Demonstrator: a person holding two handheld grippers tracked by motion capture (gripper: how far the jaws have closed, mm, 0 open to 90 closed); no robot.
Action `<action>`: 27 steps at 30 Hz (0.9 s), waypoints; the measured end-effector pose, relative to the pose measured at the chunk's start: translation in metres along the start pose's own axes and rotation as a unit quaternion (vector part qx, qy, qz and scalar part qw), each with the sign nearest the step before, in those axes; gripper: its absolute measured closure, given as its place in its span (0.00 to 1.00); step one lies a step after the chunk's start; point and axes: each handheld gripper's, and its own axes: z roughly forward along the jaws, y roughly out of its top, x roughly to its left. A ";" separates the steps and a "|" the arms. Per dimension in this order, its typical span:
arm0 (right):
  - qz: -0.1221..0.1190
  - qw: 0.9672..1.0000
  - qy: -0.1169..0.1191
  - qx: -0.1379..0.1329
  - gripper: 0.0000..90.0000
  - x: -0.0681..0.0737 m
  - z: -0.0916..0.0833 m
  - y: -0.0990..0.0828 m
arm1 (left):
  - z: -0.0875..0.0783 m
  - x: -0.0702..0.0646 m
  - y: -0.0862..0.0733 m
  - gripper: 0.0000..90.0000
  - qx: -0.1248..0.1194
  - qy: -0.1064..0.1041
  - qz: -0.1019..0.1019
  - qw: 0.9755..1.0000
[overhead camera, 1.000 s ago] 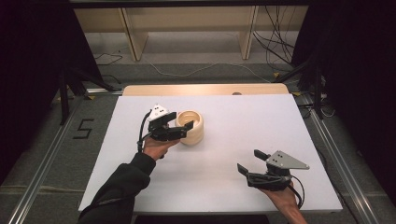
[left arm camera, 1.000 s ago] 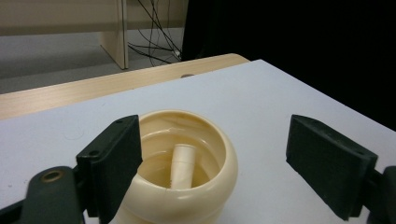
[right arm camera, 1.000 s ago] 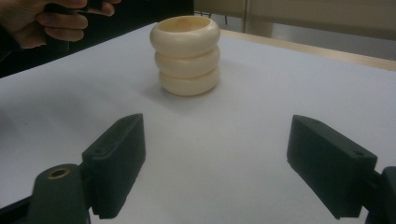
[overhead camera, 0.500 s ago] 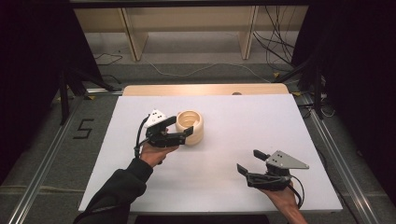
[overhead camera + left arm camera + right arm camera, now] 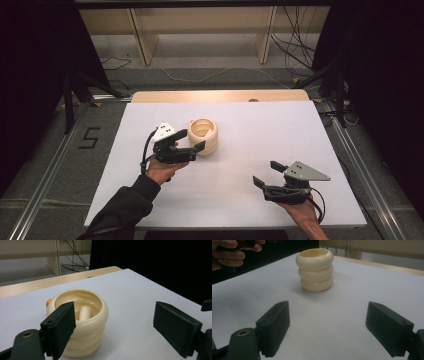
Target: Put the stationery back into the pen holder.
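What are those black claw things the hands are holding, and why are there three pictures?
They are tongs. A person holds one pair in each hand and squeezes them to pick things up, a bit like a robot's hand. The big picture comes from a camera up high, looking down on the white table. There you see the left tongs and the right tongs. The other two pictures come from little cameras riding on the tongs, so each one looks out between its own two black jaws. On the table stands a cream cup shaped like three stacked rings. From the left tongs you can look inside the cup and see a small peg standing in it. Both tongs are open. The left ones are right next to the cup, but nothing is held yet.
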 end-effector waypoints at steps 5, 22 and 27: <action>0.002 1.000 0.002 0.000 0.22 0.000 0.000 0.000 | -0.005 -0.003 -0.006 0.19 0.002 -0.005 0.001 1.000; 0.013 1.000 0.008 0.001 0.22 -0.001 0.000 -0.001 | -0.021 -0.013 -0.019 0.19 0.010 -0.029 0.022 0.999; 0.015 1.000 0.009 0.001 0.22 -0.001 0.000 -0.001 | -0.027 -0.015 -0.023 0.19 0.013 -0.034 0.032 0.999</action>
